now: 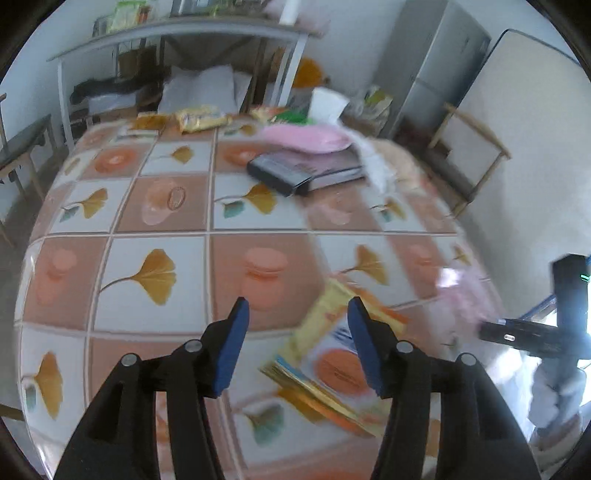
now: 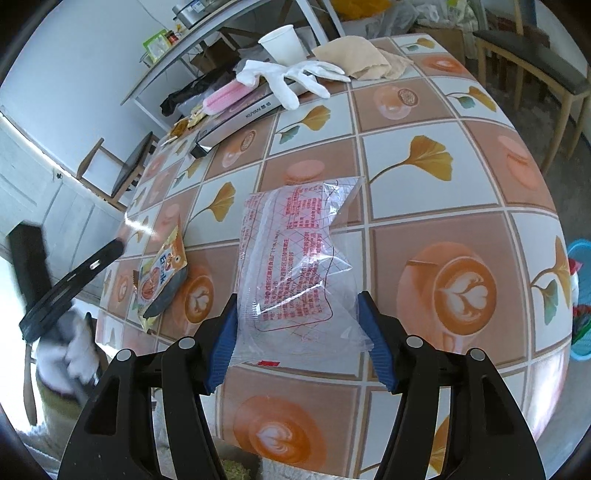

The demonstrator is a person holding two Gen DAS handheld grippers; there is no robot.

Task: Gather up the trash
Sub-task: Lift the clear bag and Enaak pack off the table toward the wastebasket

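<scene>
Wrapper point(image 2: 299, 266) between spread fingers of right gripper point(image 2: 299, 336).

A lived-in home dining room: patterned oilcloth on the worktop point(image 2: 424, 177), a fridge point(image 1: 436, 66), wooden chairs point(image 2: 535, 62), a cluttered shelf point(image 1: 177, 33).

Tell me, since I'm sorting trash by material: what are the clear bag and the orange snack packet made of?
Clear bag: thin transparent plastic film, glossy; the tablecloth pattern shows through, and it creases sharply, with red print.
Snack packet: seemingly printed plastic or foil laminate, shiny; it is opaque with crumpled edges, though a foil lining cannot be confirmed.
</scene>
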